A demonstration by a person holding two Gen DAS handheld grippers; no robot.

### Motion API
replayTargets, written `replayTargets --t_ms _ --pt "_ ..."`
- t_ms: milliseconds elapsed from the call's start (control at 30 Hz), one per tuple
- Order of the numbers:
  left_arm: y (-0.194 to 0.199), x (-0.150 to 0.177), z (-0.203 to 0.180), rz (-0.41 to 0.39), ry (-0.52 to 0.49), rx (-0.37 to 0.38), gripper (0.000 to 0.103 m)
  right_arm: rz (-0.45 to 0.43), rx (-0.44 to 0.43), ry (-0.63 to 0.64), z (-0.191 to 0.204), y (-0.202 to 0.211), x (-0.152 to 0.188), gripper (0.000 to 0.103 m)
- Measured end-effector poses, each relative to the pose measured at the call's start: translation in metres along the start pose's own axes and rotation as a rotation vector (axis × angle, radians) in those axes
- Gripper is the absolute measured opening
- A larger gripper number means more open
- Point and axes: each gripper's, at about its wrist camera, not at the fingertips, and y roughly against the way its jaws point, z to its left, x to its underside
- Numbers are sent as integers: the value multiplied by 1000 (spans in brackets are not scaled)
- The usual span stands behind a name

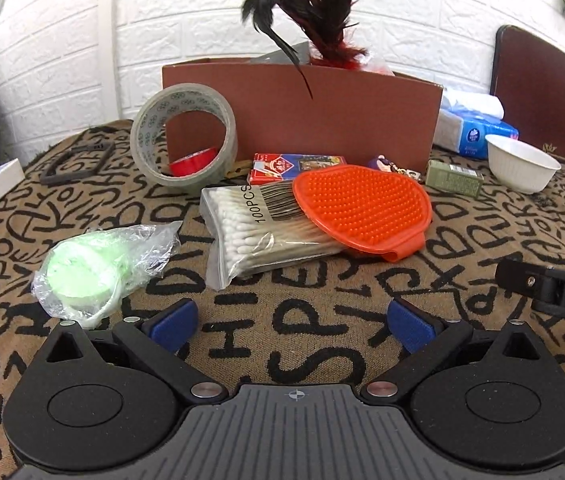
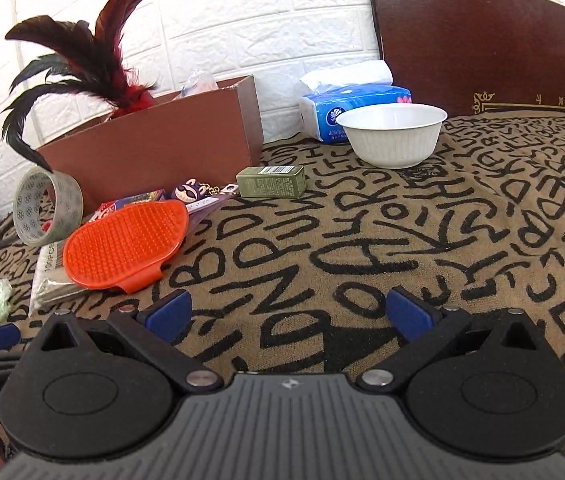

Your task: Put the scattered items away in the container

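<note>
Both hand-held grippers, the left (image 1: 293, 325) and the right (image 2: 289, 315), are seen spread wide and empty at the bottom of their frames. At centre of the left view, an orange brush (image 1: 364, 208) is laid over a cotton swab packet (image 1: 250, 236) on the patterned desk (image 1: 302, 340). Behind them, a brown box (image 1: 302, 116) is stood at upper centre, with feathers (image 1: 314, 4) held inside.

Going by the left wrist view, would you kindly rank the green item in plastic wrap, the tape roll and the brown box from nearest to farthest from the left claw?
1. Green item in plastic wrap, just left of the left claw.
2. Tape roll, farther back, left.
3. Brown box, at the back.
</note>
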Motion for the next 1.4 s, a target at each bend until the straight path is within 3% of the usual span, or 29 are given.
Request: replayTargets --t_ms 433,1000,1033,1100,1267,1400 --pt "1 0 4 -6 23 15 103 -5 -5 -8 -2 2 2 103" --pt "-2 -6 -3 25 -26 -16 103 -21 -12 -26 -4 8 0 103" --pt "-1 -11 -4 34 -22 -19 98 -38 -22 -40 -5 15 -2 103" --pt "9 -27 -7 44 -12 -13 91 -71 -49 -43 -1 35 -12 103" --pt "66 -76 -30 -32 -5 -29 96 -160 -56 -1 19 98 -59 103" --pt "112 -84 -47 -91 -74 -28 98 -177 -74 -28 13 131 -69 103"
